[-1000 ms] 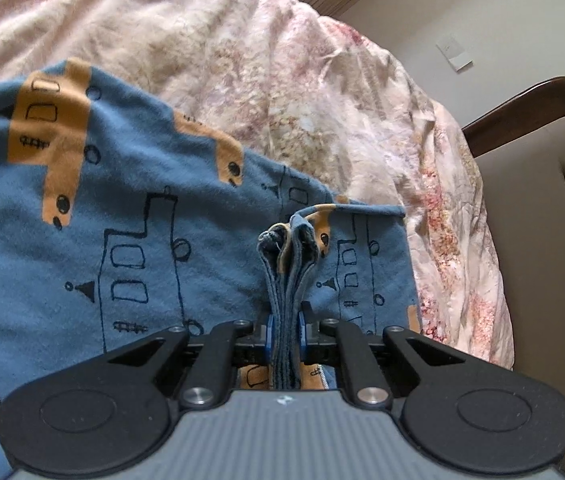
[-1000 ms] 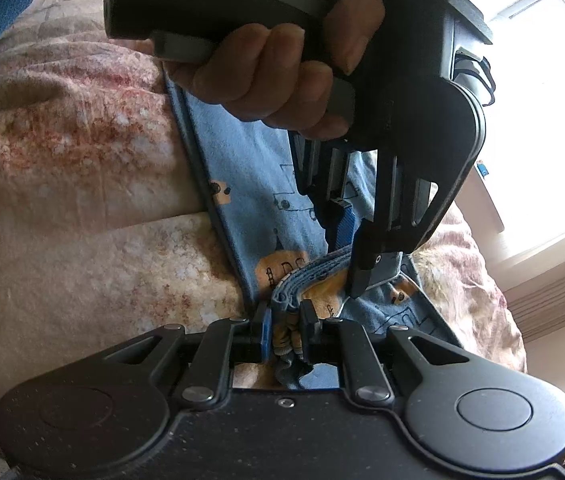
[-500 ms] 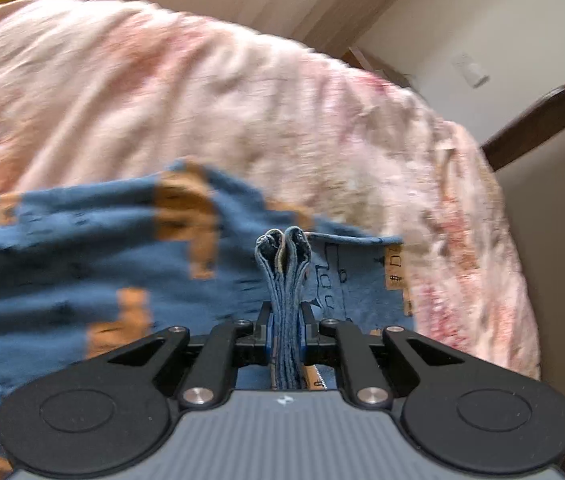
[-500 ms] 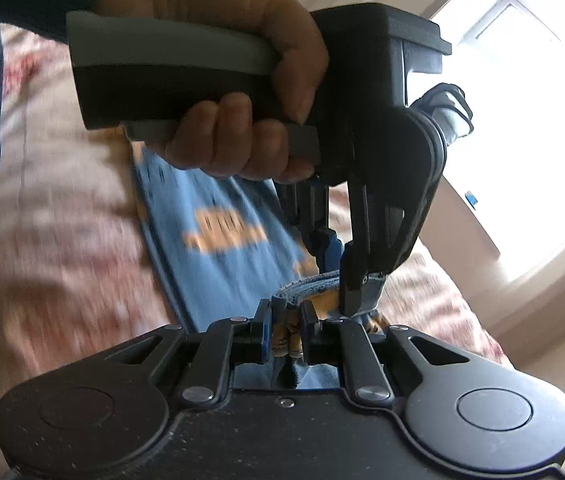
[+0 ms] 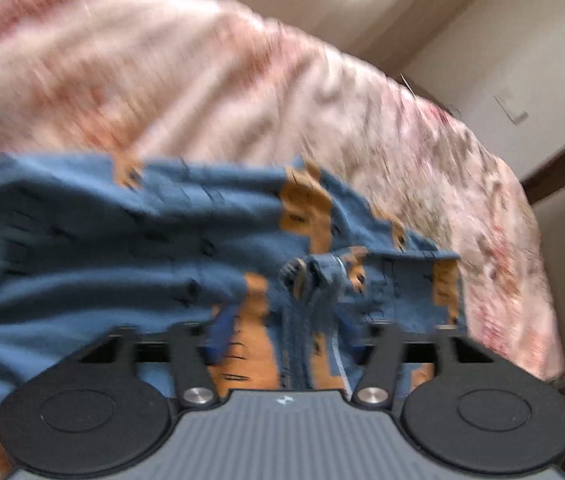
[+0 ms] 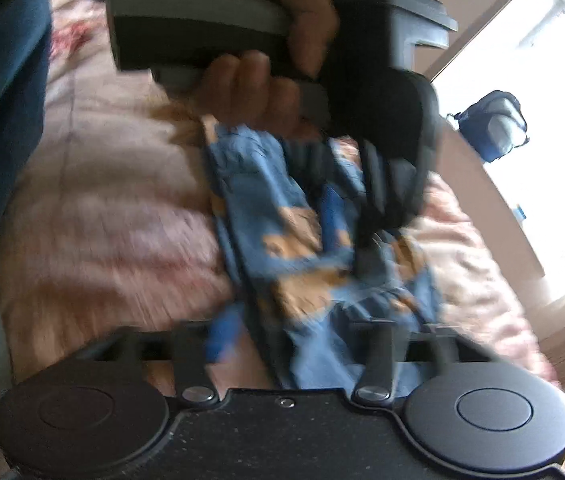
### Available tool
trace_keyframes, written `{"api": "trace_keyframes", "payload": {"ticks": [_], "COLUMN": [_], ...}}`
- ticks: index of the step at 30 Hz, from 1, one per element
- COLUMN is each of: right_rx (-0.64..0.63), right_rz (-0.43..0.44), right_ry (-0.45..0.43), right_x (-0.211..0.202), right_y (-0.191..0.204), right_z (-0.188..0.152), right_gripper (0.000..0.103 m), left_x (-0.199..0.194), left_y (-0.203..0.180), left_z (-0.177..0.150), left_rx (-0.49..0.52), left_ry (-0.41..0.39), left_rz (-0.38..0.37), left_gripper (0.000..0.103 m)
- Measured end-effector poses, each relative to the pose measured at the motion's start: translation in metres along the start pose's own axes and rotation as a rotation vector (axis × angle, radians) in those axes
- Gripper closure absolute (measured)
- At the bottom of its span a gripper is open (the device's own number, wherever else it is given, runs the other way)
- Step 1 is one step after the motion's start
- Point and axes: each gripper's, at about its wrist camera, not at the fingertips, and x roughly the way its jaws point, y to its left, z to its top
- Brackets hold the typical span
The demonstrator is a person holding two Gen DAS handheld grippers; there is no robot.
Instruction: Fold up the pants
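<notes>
The blue pants (image 5: 130, 248) with orange patches and black drawings lie on the floral bedspread (image 5: 162, 80). Both views are blurred by motion. My left gripper (image 5: 282, 336) is open, its blue-padded fingers (image 5: 218, 332) spread wide, and a bunched edge of the pants (image 5: 306, 280) lies loose between them. My right gripper (image 6: 298, 340) is open too, its fingers apart over the pants (image 6: 282, 240). In the right wrist view the left gripper's body (image 6: 382, 120) and the hand holding it hang just above the cloth.
A dark wooden chair back (image 5: 562, 160) with a beige cushion stands to the right of the bed. A wall switch (image 5: 516, 114) is behind it. A bright window (image 6: 554, 120) and a blue bag (image 6: 494, 124) lie beyond the bed. A blue sleeve (image 6: 6, 120) is at the left.
Both grippers were shut on the bunched edge of the pants; now both have opened and let it go. The cloth has dropped onto the bed. Both cameras are moving fast.
</notes>
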Motion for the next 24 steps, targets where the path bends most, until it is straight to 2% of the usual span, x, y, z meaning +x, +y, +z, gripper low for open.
{"api": "trace_keyframes", "payload": {"ticks": [2,4,6,8,10,12,14,16,19,22,24], "right_rx": [-0.013,0.049,0.152,0.271,0.372,0.432,0.436,0.374,0.272,0.387,0.461], "right_rz": [-0.106,-0.225,-0.337,-0.399,-0.385,-0.34,-0.304,-0.291,-0.346,-0.385,-0.465], "right_ry": [0.012,0.043,0.071,0.067,0.044,-0.005,-0.03,-0.049,-0.012,0.02,0.08], "right_x": [-0.014,-0.019,-0.011,0.004,0.02,0.032,0.049,0.066,0.094,0.099,0.099], "right_y": [-0.016,-0.04,-0.07,-0.095,-0.111,-0.117,-0.117,-0.108,-0.108,-0.138,-0.16], "right_z": [-0.015,-0.032,-0.052,-0.069,-0.086,-0.096,-0.096,-0.095,-0.099,-0.121,-0.139], "right_gripper": [0.014,0.001,0.001,0.001,0.001,0.001,0.001,0.001,0.001,0.001,0.001], "left_x": [-0.014,-0.018,-0.015,-0.007,0.004,0.017,0.033,0.046,0.048,0.048,0.05], "left_y": [-0.012,-0.029,-0.039,-0.044,-0.048,-0.053,-0.055,-0.053,-0.039,-0.038,-0.037], "left_z": [-0.006,-0.013,-0.018,-0.022,-0.027,-0.027,-0.026,-0.024,-0.027,-0.027,-0.026], "left_rx": [0.032,0.09,0.142,0.159,0.161,0.194,0.234,0.246,0.205,0.213,0.213], "left_ry": [-0.124,-0.238,-0.282,-0.305,-0.344,-0.35,-0.337,-0.335,-0.341,-0.338,-0.337], "left_rz": [0.127,0.264,0.309,0.312,0.345,0.391,0.433,0.48,0.447,0.443,0.444], "left_gripper": [0.013,0.006,0.001,0.001,0.001,0.001,0.001,0.0,0.0,0.0,0.0]}}
